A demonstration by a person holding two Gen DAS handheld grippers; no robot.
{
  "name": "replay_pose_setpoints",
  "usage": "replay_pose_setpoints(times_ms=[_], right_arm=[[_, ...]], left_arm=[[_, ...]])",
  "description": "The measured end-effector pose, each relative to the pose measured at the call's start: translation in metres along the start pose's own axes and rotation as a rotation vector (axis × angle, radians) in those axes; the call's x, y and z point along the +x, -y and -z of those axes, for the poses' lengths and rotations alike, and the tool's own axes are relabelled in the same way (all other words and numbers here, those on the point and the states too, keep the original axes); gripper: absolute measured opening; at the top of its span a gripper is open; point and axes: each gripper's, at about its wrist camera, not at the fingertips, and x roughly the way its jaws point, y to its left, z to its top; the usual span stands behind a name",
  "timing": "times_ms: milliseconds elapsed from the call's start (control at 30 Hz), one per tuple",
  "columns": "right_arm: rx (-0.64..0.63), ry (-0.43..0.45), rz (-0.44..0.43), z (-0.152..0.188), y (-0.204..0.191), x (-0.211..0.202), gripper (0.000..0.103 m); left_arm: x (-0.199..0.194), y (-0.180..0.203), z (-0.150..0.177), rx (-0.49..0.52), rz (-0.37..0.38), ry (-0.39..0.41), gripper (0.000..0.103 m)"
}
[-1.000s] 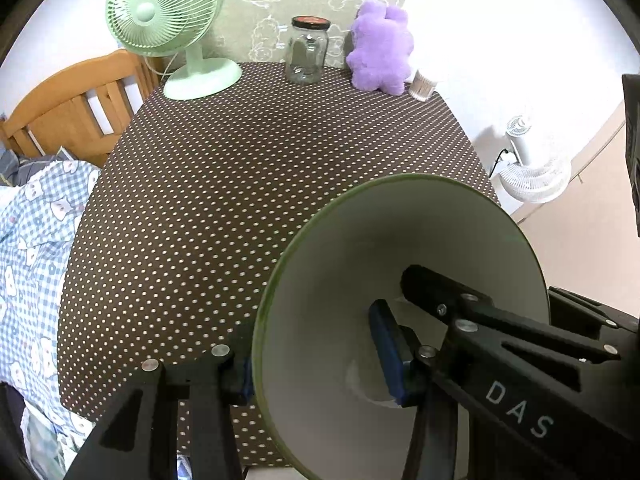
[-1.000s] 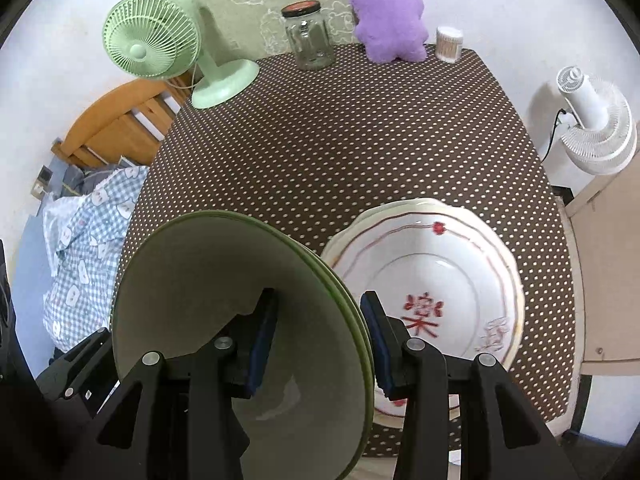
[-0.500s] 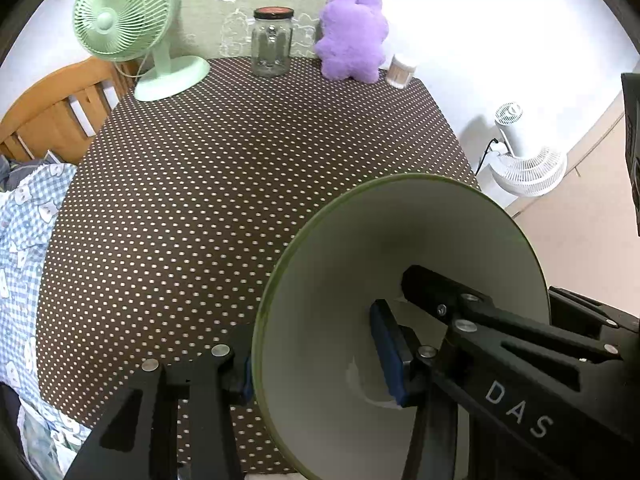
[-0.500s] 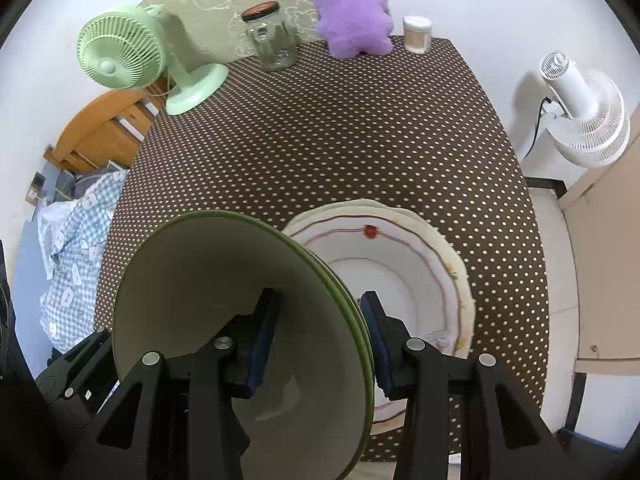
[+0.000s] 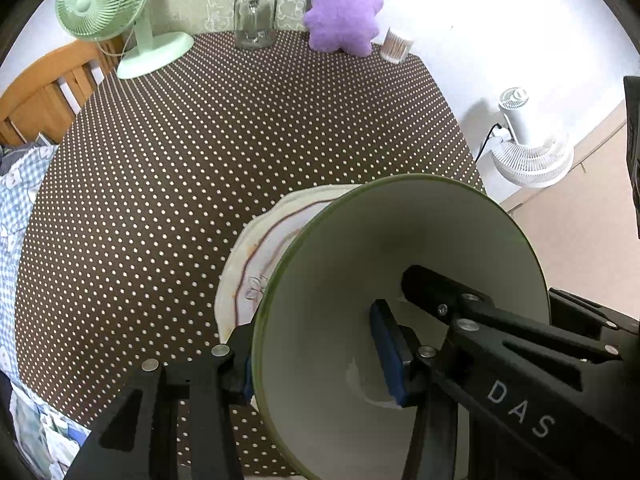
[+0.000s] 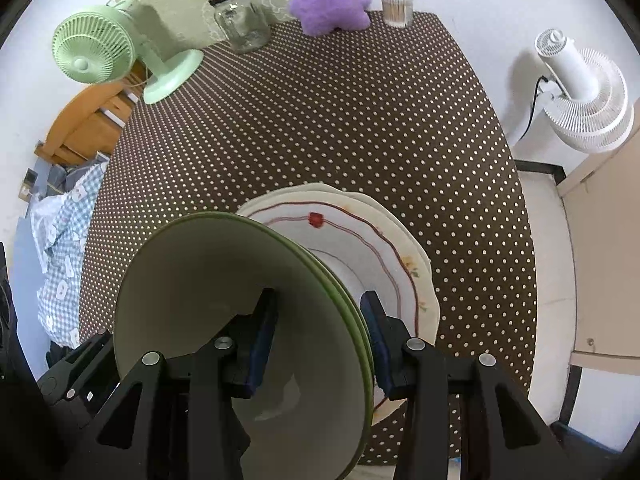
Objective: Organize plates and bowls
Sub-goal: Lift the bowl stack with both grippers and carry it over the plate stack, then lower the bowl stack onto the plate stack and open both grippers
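Both grippers hold stacked green-rimmed bowls (image 5: 400,280) by opposite rims, above a stack of white plates with red trim (image 6: 360,240) on the dotted table. My left gripper (image 5: 312,360) is shut on the bowls' rim, one finger inside and one outside. My right gripper (image 6: 316,344) is shut on the other rim of the green bowls (image 6: 240,300); two nested rims show there. The plates also show in the left wrist view (image 5: 264,256), partly hidden behind the bowls.
At the table's far edge stand a green desk fan (image 5: 116,12), a glass jar (image 5: 256,16), a purple plush toy (image 5: 344,8) and a cotton-swab holder (image 5: 396,44). A white floor fan (image 6: 580,92) stands right of the table. A wooden chair (image 6: 88,120) is left.
Both grippers and the bowls have moved over the plate stack; the plates now show in the left wrist view and sit more directly under the bowls. The grips are unchanged.
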Motion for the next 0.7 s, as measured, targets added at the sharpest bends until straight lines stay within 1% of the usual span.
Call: replay_pose_setpoints(times_ms=[300,700], right_arm=[[0.012,-0.052,-0.001,-0.004,0.013,0.018,0.046],[0.002,-0.037,0.003,-0.014,0.014,0.024,0.046]], left_arm=[[0.020,0.007,-0.003,-0.016,-0.001,-0.048,0.049],[0.028,0.010,-0.011,0.008,-0.032,-0.028,0.049]])
